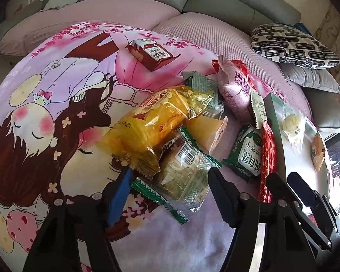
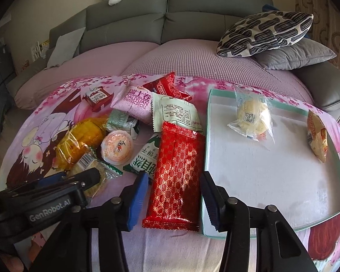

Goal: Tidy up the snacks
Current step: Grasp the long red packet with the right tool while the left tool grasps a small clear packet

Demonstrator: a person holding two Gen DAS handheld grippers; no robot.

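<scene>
Crowding the centre: snack pile [image 1: 170,122] is lying on the cartoon blanket [image 1: 56,104]
Left tool [image 1: 170,192]: is gaping around a green-edged clear packet [image 1: 181,176]
Right tool [image 2: 172,201]: is standing open astride the red wrapper [image 2: 176,179]
Tray [image 2: 272,181]: is holding a bun [image 2: 252,115], lower right
Room: grey sofa [image 2: 192,6] is backing everything
</scene>
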